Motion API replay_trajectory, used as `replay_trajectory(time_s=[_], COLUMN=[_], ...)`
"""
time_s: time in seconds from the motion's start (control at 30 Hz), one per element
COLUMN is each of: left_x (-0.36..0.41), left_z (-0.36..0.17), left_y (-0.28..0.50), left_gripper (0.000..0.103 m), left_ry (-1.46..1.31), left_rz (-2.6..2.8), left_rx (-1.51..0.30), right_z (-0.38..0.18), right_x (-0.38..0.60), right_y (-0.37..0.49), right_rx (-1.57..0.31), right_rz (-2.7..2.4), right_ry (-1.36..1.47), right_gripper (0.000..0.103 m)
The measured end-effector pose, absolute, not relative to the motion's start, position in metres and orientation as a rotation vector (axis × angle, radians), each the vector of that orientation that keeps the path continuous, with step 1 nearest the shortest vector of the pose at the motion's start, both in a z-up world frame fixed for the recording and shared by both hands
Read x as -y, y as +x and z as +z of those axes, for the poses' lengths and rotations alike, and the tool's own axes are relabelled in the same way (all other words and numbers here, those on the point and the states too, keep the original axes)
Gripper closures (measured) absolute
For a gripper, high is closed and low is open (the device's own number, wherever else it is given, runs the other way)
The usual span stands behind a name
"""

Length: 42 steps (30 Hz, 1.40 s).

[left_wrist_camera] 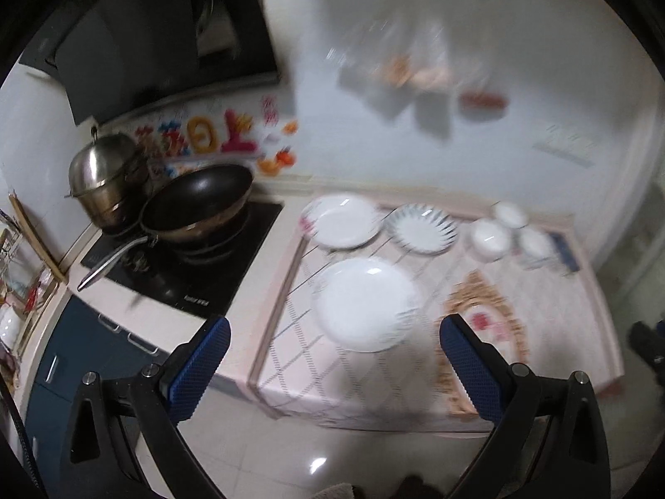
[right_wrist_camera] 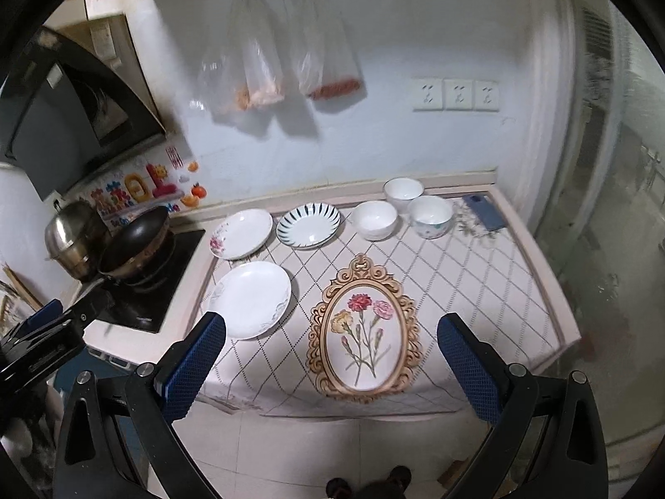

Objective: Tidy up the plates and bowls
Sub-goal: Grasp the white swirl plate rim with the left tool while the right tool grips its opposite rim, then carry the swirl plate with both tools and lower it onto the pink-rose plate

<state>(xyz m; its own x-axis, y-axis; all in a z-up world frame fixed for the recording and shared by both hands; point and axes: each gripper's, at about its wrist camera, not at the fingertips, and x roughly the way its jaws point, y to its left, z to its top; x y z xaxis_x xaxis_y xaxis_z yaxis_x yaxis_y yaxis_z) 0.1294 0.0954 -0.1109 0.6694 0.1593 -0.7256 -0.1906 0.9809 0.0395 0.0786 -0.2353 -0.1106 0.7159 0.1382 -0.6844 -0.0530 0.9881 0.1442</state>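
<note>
Our left gripper (left_wrist_camera: 334,368) and right gripper (right_wrist_camera: 331,364) both hang spread wide, holding nothing. Only the sharper right view shows the phone (right_wrist_camera: 484,212). Ahead-left sit three plates (right_wrist_camera: 251,299), ahead-right three bowls (right_wrist_camera: 374,219), all empty, on the patterned cloth (right_wrist_camera: 478,274).

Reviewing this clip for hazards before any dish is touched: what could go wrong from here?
The large white plate lies near the counter's front-left corner, close to the edge; a clumsy grasp by the open left gripper might push it off. The three bowls sit close together, so the right gripper could knock a neighbour. The phone beside them could get bumped.
</note>
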Motion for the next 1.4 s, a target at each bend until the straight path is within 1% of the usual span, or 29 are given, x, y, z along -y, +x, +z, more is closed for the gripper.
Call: replay_trajectory(time_s=[0.17, 0.3, 0.33, 0.37, 0.53, 0.6, 0.63, 0.67, 0.7, 0.73, 0.77, 0.8, 0.83, 0.87, 0.9, 0.93, 0.97, 1.03, 1.07, 1.17, 1.4], left_x=[-0.13, -0.147, -0.151, -0.156, -0.173, -0.177, -0.179, -0.179, -0.181, -0.182, -0.183, -0.184, -0.185, -0.185, -0.184, -0.183, -0.183, -0.181, -0.18, -0.178, -0.145], left_z=[-0.181, -0.234, -0.245, -0.261, -0.312, -0.331, -0.338, -0.345, -0.35, -0.356, -0.36, -0.365, -0.37, -0.373, -0.376, -0.378, -0.378, -0.377, -0.375, -0.371, -0.364], left_y=[0.193, 0.241, 0.248, 0.261, 0.306, 0.319, 0.326, 0.332, 0.336, 0.341, 0.344, 0.347, 0.35, 0.353, 0.354, 0.354, 0.353, 0.352, 0.351, 0.346, 0.351], left_gripper=[0.0, 0.001, 0.003, 0.006, 0.01, 0.013, 0.018, 0.024, 0.027, 0.032, 0.039, 0.042, 0.049, 0.056, 0.059, 0.062, 0.062, 0.064, 0.067, 0.072, 0.073], left_ry=[-0.096, -0.137, -0.151, -0.172, -0.239, -0.266, -0.274, -0.284, -0.294, -0.308, -0.316, -0.329, -0.34, -0.344, -0.344, -0.344, -0.338, -0.328, -0.314, -0.31, -0.276], left_rz=[0.216, 0.223, 0.225, 0.226, 0.215, 0.211, 0.207, 0.201, 0.197, 0.19, 0.187, 0.183, 0.176, 0.173, 0.171, 0.17, 0.178, 0.187, 0.197, 0.204, 0.175], left_rx=[-0.981, -1.093, -1.121, -1.16, -1.281, -1.32, -1.335, -1.352, -1.363, -1.379, -1.386, -1.395, -1.405, -1.412, -1.417, -1.42, -1.417, -1.412, -1.409, -1.401, -1.389], right_z=[-0.174, -0.24, -0.255, -0.275, -0.357, -0.385, -0.397, -0.407, -0.415, -0.428, -0.432, -0.444, -0.451, -0.457, -0.463, -0.469, -0.471, -0.481, -0.482, -0.476, -0.466], right_x=[0.204, 0.177, 0.172, 0.166, 0.144, 0.14, 0.136, 0.133, 0.13, 0.125, 0.121, 0.116, 0.113, 0.11, 0.106, 0.102, 0.099, 0.091, 0.087, 0.079, 0.099], right_y=[0.166, 0.242, 0.258, 0.279, 0.365, 0.389, 0.4, 0.409, 0.416, 0.427, 0.431, 0.439, 0.444, 0.449, 0.453, 0.457, 0.458, 0.465, 0.466, 0.463, 0.454], right_rx=[-0.896, -1.013, -1.035, -1.072, -1.238, -1.28, -1.297, -1.308, -1.32, -1.34, -1.355, -1.374, -1.388, -1.399, -1.412, -1.423, -1.429, -1.433, -1.433, -1.421, -1.409], right_rz=[0.175, 0.258, 0.271, 0.292, 0.368, 0.378, 0.386, 0.397, 0.405, 0.415, 0.418, 0.422, 0.434, 0.448, 0.46, 0.466, 0.473, 0.497, 0.507, 0.512, 0.511], right_ry=[0.12, 0.127, 0.126, 0.136, 0.227, 0.246, 0.258, 0.269, 0.275, 0.281, 0.283, 0.284, 0.294, 0.303, 0.305, 0.302, 0.304, 0.295, 0.284, 0.243, 0.241], right_gripper=[0.001, 0.003, 0.005, 0.006, 0.018, 0.021, 0.023, 0.025, 0.028, 0.033, 0.034, 0.039, 0.046, 0.051, 0.063, 0.072, 0.075, 0.088, 0.089, 0.089, 0.089])
